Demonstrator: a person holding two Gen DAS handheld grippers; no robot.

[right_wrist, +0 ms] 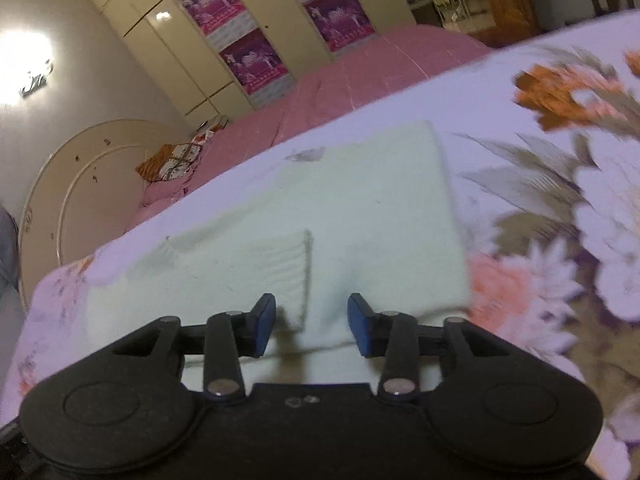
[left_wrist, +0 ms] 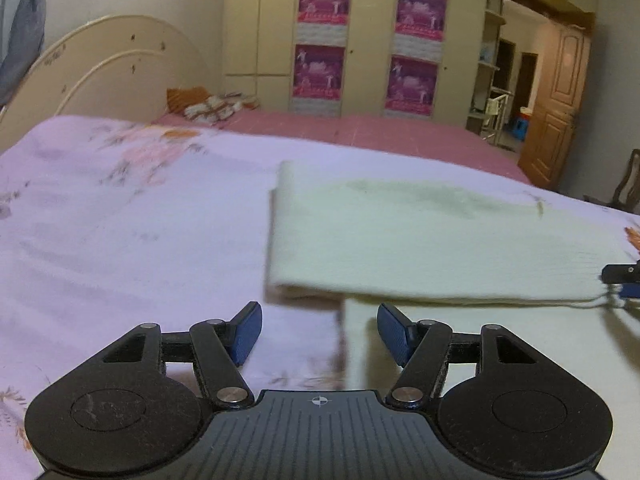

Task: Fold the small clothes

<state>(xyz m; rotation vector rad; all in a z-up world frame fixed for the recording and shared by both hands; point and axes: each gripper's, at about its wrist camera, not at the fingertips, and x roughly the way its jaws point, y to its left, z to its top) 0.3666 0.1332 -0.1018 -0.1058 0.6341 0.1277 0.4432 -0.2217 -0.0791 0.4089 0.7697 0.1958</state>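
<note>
A cream knitted garment (left_wrist: 420, 240) lies partly folded on the floral lilac bedsheet (left_wrist: 120, 220). Its upper layer is folded over a lower layer that reaches toward the camera. My left gripper (left_wrist: 318, 330) is open and empty, just short of the garment's near left corner. In the right wrist view the garment (right_wrist: 360, 208) lies flat with a ribbed cuff (right_wrist: 288, 268) folded onto it. My right gripper (right_wrist: 312, 326) is open, fingers apart over the garment's near edge, holding nothing. Its tip shows at the right edge of the left wrist view (left_wrist: 622, 280).
A pink bedspread (left_wrist: 360, 132) covers the far side of the bed, with a cream headboard (left_wrist: 108, 68) and an orange patterned pillow (left_wrist: 200, 104). A wardrobe with pink posters (left_wrist: 360, 36) stands behind. An open wooden door (left_wrist: 556, 100) is at the right.
</note>
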